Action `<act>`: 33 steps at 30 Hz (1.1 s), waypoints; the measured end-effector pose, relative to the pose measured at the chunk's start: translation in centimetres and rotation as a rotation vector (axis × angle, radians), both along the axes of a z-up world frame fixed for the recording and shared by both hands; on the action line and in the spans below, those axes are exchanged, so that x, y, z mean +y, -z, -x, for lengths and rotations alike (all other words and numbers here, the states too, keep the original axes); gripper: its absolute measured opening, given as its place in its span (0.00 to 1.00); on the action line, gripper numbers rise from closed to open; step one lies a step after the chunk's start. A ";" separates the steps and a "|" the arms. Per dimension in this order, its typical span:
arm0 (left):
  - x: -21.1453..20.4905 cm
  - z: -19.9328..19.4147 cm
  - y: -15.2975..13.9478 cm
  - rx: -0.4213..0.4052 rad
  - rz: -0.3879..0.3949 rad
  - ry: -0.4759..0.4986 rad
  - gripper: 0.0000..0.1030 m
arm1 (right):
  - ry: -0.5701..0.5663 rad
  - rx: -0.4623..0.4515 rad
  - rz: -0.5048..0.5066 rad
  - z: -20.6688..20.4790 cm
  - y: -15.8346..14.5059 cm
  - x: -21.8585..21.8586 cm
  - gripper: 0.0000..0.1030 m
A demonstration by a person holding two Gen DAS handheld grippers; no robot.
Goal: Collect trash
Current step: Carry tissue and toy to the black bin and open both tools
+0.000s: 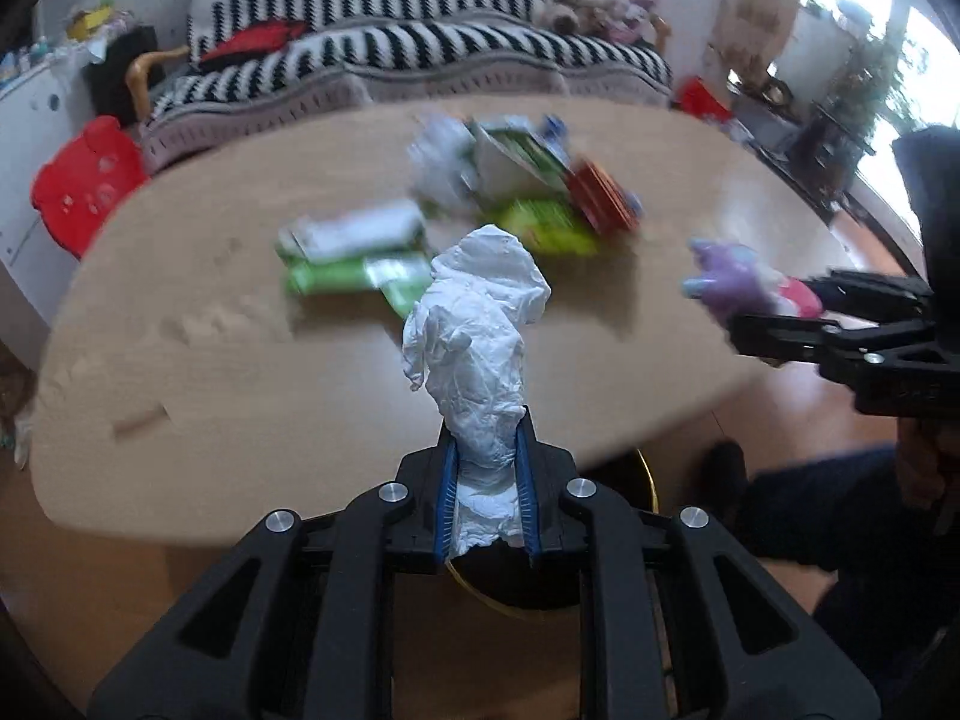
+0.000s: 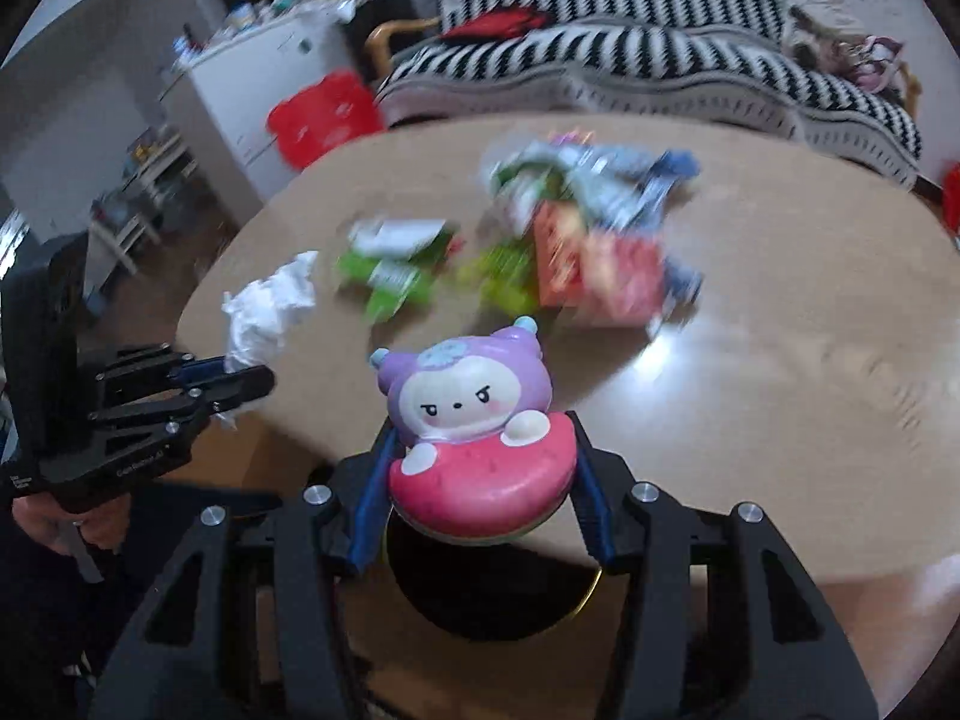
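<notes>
Crumpled white tissue (image 1: pixel 474 330) sits clamped in the left gripper (image 1: pixel 487 450). The right gripper (image 2: pixel 480 450) squeezes a purple-and-pink toy (image 2: pixel 468 420). Blurred wrappers (image 1: pixel 354 258), apparently, lie farther across the table (image 1: pixel 210 330).

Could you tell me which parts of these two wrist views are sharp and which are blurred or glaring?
Left wrist view: the crumpled white tissue in the left gripper is sharp; the wrappers behind are motion-smeared; the window is blown out. Right wrist view: the toy in the right gripper is sharp; the table shows glare.

Wooden table (image 1: pixel 240 372) (blurred wrappers (image 1: pixel 354 258) atop)
</notes>
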State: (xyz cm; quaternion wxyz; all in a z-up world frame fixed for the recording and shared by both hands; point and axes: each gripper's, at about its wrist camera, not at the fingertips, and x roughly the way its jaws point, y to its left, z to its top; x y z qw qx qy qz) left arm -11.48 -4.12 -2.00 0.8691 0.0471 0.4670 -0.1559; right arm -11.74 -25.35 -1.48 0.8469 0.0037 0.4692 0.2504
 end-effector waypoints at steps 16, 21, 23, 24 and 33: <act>-2.6 3.1 8.3 0.245 -0.010 0.082 0.17 | -0.059 0.205 0.131 4.5 8.3 3.1 0.51; -2.6 3.3 8.1 0.246 -0.002 0.081 0.17 | -0.049 0.207 0.135 3.8 8.6 3.2 0.51; -2.6 3.5 8.1 0.248 0.005 0.073 0.17 | -0.044 0.208 0.133 3.6 8.5 3.0 0.52; -2.5 3.4 8.1 0.252 0.009 0.068 0.17 | -0.042 0.207 0.132 3.5 8.5 2.9 0.52; -3.1 2.3 8.9 0.257 -0.017 0.064 0.19 | -0.028 0.212 0.124 3.3 8.4 2.2 0.57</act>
